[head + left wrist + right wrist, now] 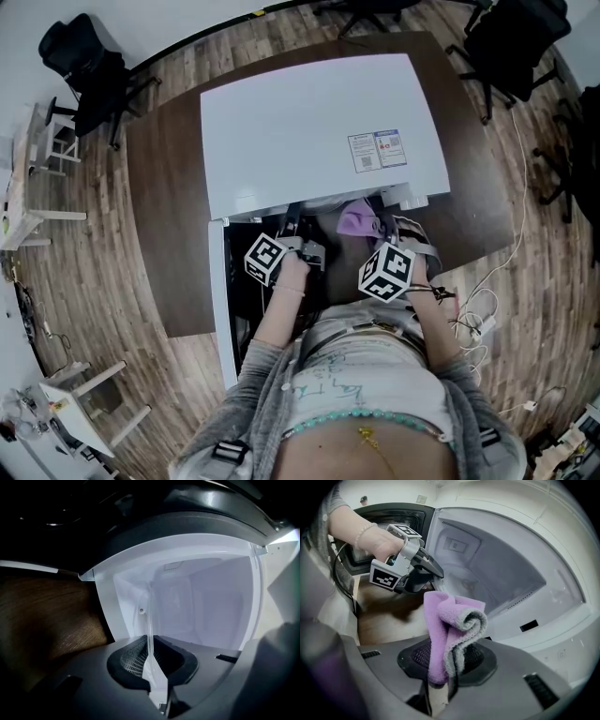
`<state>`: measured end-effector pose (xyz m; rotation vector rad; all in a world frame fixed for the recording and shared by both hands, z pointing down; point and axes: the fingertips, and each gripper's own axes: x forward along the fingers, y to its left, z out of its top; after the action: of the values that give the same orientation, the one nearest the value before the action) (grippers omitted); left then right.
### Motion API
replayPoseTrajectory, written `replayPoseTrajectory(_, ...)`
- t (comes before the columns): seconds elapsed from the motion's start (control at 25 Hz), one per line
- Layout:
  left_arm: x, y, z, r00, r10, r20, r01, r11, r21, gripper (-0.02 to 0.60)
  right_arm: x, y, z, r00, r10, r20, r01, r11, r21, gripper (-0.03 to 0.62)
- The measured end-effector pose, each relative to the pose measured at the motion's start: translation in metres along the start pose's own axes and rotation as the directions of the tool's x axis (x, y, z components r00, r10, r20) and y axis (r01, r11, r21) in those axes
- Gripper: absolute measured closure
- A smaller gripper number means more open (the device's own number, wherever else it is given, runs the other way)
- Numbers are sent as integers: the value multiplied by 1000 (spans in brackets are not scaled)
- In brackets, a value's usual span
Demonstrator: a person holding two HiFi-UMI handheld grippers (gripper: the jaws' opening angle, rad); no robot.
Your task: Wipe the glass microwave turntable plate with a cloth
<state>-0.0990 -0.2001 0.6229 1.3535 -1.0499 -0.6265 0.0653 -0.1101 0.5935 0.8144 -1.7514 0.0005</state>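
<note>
My left tongs [152,663] are pinched nearly closed on the rim of the glass turntable plate [150,620]. The plate stands on edge, running from the pads toward 12 o'clock, just in front of the open microwave [197,597]. My right tongs [443,670] are clamped on a folded purple cloth [450,625], its loose end bulging toward 1 o'clock. I judge the plate stiff, slick, breakable and heavy for a rim pinch, so the grip should sit deep over the rim. The cloth is soft and light; I'd wipe gently, close to the held edge, keeping low over the surface [169,234].
</note>
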Motion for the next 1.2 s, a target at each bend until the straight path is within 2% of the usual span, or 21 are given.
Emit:
replayPoseTrajectory(0.12, 0, 0, -2, 1000, 16, -6, -16, 999, 33, 537, 1, 0, -2, 1000, 2, -2, -2, 1000, 7, 479)
replayPoseTrajectory(0.24, -2, -2, -3, 997, 76, -20, -71, 984, 161, 529, 1, -1, 0, 1000, 3, 2, -3, 1000, 12, 479)
replayPoseTrajectory(0.4, -1, -7, -5, 984, 167, -58, -133, 915, 382, 491, 2, -1, 3, 1000, 14, 13, -15, 1000, 17, 479)
replayPoseTrajectory(0.56, 1, -8, -7, 956, 275, -102, -183, 832, 524, 455, 3, -1, 5, 999, 25, 27, -25, 1000, 12, 479)
replayPoseTrajectory(0.64, 1, -8, -9, 945, 306, -112, -198, 811, 550, 445, 3, -1, 7, 999, 34, 37, -34, 999, 11, 479)
replayPoseTrajectory(0.72, 1, -7, -9, 938, 326, -120, -217, 819, 531, 445, 4, -2, 8, 998, 41, 47, -42, 999, 6, 479)
replayPoseTrajectory(0.84, -3, -3, -7, 933, 339, -118, -269, 879, 394, 443, 3, -3, 9, 996, 54, 65, -54, 999, 1, 479)
replayPoseTrajectory(0.88, -5, -2, -6, 933, 342, -113, -285, 892, 351, 440, 2, -3, 9, 996, 60, 71, -60, 998, 1, 479)
replayPoseTrajectory(1.08, -15, 3, -4, 927, 368, -67, -329, 888, 320, 435, 1, -3, 8, 991, 89, 101, -87, 996, -23, 479)
replayPoseTrajectory(1.2, -19, 4, -4, 927, 375, -31, -341, 872, 352, 434, 0, -5, 11, 987, 101, 124, -95, 994, -49, 479)
